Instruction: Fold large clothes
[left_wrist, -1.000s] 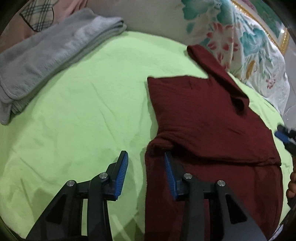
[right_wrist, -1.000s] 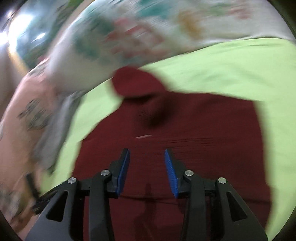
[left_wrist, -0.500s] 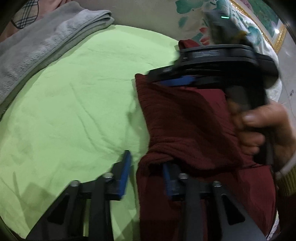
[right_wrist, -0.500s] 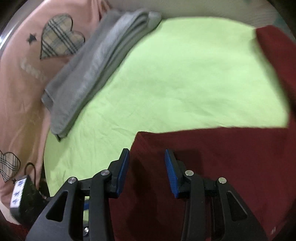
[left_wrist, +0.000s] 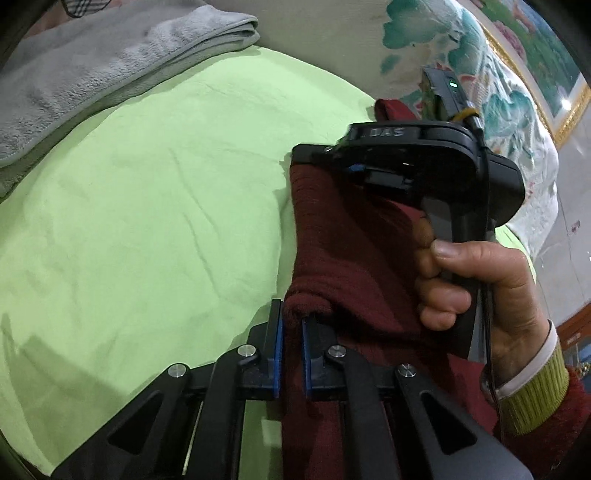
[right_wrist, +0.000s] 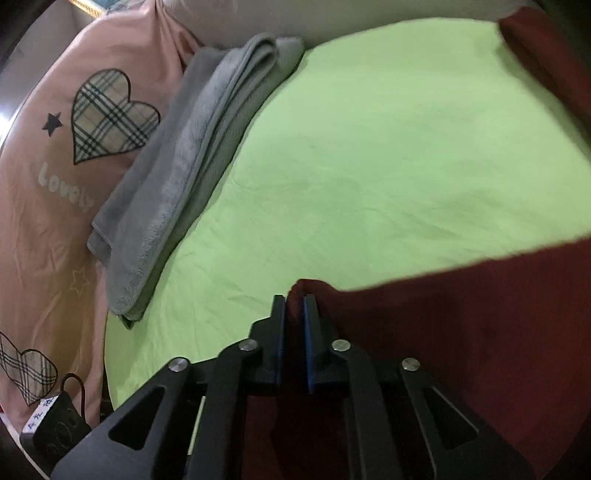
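the dark red knitted garment (left_wrist: 343, 236) lies on a light green bedsheet (left_wrist: 147, 206), filling the 3 to 6 o'clock part of the left wrist view. the left gripper (left_wrist: 291, 332), black w/ blue pads, sits at 6 o'clock; its jaws have just been closing and now stand narrow, pinching a bunched fold of the garment's left edge between the pads. the right gripper (left_wrist: 321, 157), also black, shows at about 2 o'clock in that view, held by a person's right hand (left_wrist: 476, 288) w/ a green-cuffed sleeve at 4 o'clock. its tip rests on the garment's far left corner.

in the right wrist view the right gripper (right_wrist: 294, 314) is at 6 o'clock. its jaws have just been closing too and are narrow, clamped on a corner of the dark red knitted garment (right_wrist: 461, 332), which spreads from 6 to 4 o'clock, w/ another part at 1 o'clock. the light green bedsheet (right_wrist: 388, 147) fills the centre.

a folded grey fleece blanket (right_wrist: 192, 162) lies along the sheet's edge at 10 o'clock, beside a pink pillow w/ plaid hearts (right_wrist: 66, 147). a floral white quilt (left_wrist: 480, 96) lies at 1 o'clock in the left view.
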